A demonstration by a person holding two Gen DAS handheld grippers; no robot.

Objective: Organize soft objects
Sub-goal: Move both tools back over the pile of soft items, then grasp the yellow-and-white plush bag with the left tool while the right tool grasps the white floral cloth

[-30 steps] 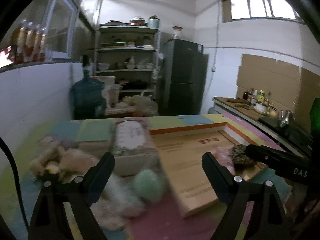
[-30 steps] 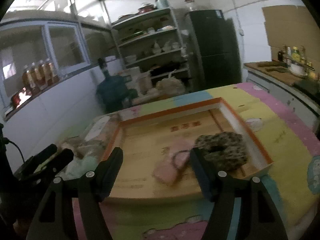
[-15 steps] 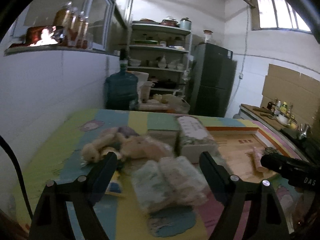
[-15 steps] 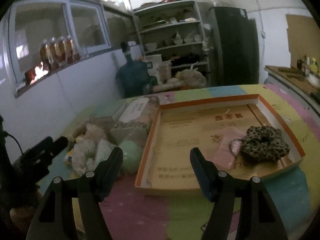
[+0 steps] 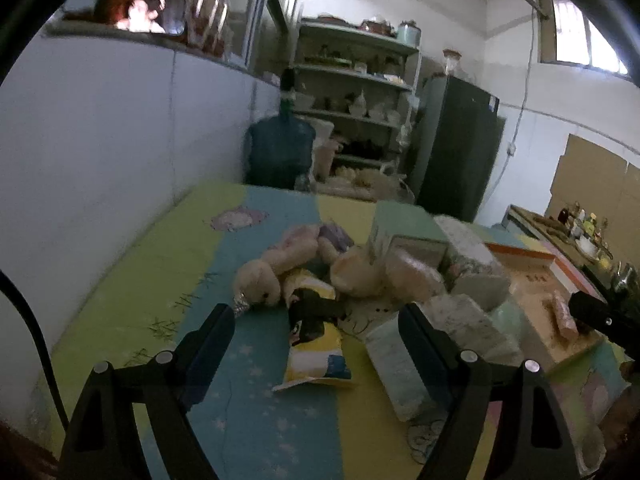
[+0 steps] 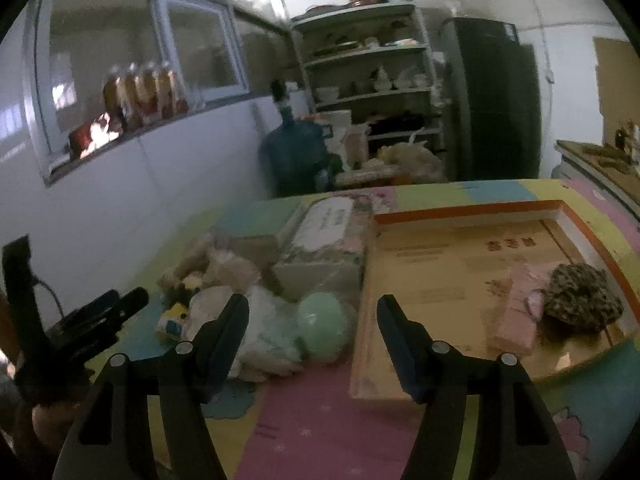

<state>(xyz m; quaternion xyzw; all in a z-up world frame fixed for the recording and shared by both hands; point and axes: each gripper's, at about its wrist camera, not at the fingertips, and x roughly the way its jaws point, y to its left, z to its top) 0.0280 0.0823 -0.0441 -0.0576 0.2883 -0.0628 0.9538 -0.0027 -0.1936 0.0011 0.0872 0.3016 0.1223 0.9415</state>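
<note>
A pile of soft things lies on the colourful mat: a cream plush toy (image 5: 260,276), a yellow cartoon pouch (image 5: 314,340), wrapped tissue packs (image 5: 412,364) and a pale green ball (image 6: 322,320). My left gripper (image 5: 316,336) is open and empty, hovering just in front of the pouch. My right gripper (image 6: 314,320) is open and empty, in front of the green ball. A cardboard tray (image 6: 472,216) holds a pink cloth (image 6: 516,316) and a leopard scrunchie (image 6: 578,296).
A large tissue box (image 6: 324,252) stands behind the pile beside the tray. A white wall runs along the left. A blue water jug (image 5: 278,152), shelves (image 5: 352,80) and a dark fridge (image 5: 456,148) stand beyond the table's far edge.
Both grippers have swung left, away from the tray toward the pile of soft things. The left one now faces the plush toy and pouch. Both stayed open.
</note>
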